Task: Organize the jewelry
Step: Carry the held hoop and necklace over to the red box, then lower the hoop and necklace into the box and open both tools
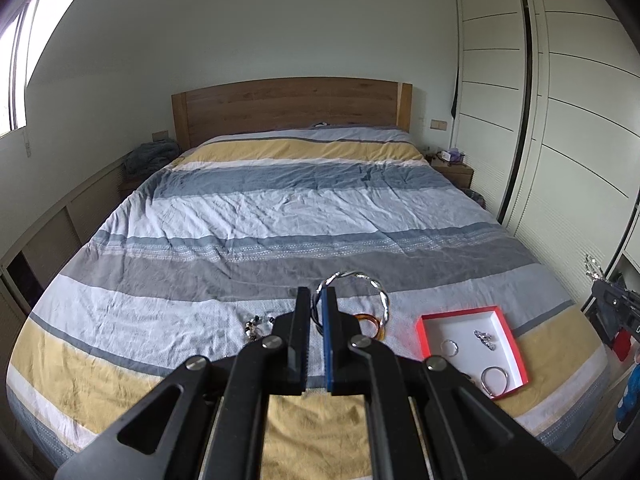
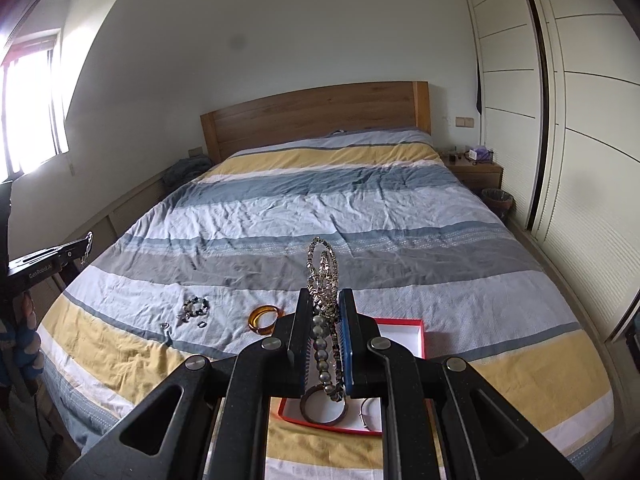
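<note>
right tongs point(image 2: 325, 312) pinch beaded necklace point(image 2: 323, 280), its length pointing forward.

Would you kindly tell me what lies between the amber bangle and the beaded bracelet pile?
Only bare bedspread separates amber bangle from bead pile, per the right wrist view.

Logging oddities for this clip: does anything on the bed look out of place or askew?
Nothing is damaged or spilled. Loose pieces lie outside the red-rimmed white tray: an amber bangle and a small beaded cluster on the striped duvet. The right gripper holds a tangled bundle of metallic chain and grey pearl beads over the tray.
</note>
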Action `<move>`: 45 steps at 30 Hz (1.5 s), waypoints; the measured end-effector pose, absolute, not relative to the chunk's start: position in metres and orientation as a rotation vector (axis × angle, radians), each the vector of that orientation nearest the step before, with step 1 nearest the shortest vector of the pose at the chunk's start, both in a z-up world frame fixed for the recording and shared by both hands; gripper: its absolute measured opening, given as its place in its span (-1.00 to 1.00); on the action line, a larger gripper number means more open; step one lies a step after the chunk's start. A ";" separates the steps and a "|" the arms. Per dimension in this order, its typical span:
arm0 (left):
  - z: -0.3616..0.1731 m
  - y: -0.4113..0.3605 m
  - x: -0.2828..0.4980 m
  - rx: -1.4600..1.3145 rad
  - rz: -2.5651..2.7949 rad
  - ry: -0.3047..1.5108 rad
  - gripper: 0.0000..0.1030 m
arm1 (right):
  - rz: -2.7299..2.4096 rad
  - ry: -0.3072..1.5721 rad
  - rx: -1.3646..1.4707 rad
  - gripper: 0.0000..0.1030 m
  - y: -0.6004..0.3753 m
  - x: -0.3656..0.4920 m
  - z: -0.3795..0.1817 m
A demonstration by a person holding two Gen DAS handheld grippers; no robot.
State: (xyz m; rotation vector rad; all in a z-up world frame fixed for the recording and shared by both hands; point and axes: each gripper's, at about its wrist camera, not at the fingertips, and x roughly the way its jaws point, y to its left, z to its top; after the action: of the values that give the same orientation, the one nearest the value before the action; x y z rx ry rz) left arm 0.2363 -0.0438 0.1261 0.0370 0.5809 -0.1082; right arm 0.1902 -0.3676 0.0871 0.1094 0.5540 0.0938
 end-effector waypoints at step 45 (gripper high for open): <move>-0.163 -0.296 0.423 0.222 -0.342 1.065 -0.91 | 0.068 1.047 0.103 -0.76 -0.441 0.404 -0.164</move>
State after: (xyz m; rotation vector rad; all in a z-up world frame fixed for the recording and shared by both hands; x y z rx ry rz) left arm 0.4232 -0.2960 -0.1626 0.2217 1.0647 -0.3417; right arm 0.4042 -0.4414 -0.1638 0.1028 1.0466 0.0676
